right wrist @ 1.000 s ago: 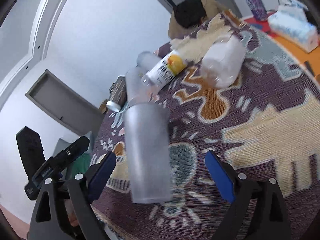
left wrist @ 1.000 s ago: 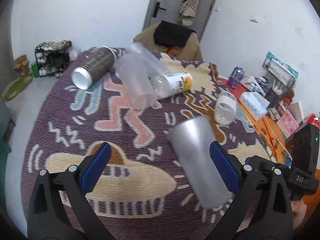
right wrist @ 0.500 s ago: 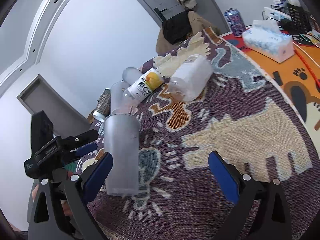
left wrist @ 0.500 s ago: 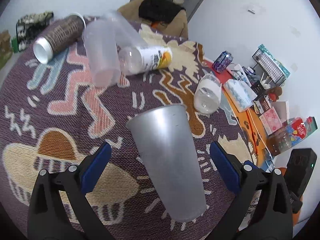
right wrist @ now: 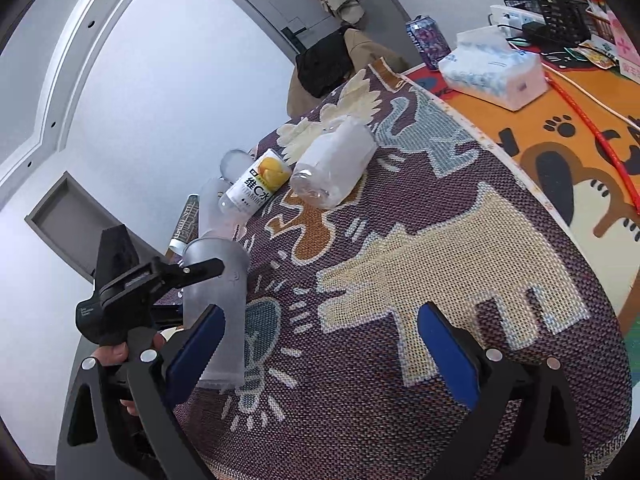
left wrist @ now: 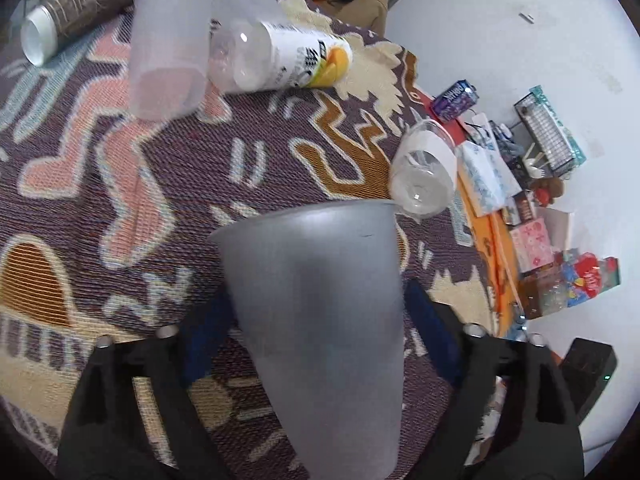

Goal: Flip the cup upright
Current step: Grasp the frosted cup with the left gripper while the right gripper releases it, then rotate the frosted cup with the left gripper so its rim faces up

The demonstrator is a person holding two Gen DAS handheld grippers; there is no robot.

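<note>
A frosted grey plastic cup (left wrist: 324,312) fills the middle of the left wrist view, wide rim up and away, narrow base near the camera. My left gripper (left wrist: 316,332) has its blue pads against both sides of the cup, shut on it. In the right wrist view the same cup (right wrist: 216,300) stands upright on the patterned cloth with the left gripper (right wrist: 160,284) clamped around it. My right gripper (right wrist: 320,352) is open and empty, to the right of the cup and apart from it.
A clear cup (left wrist: 168,44), a yellow-labelled bottle (left wrist: 288,56), a brown can (left wrist: 76,4) and a white-labelled bottle (left wrist: 424,172) lie on the patterned cloth (right wrist: 460,248). A tissue box (right wrist: 492,68), a purple can (right wrist: 428,40) and clutter sit on the orange mat at right.
My left gripper has moved in on the cup and closed on it. My right gripper, which had the cup between its jaws, has drawn back to the right and stays open.
</note>
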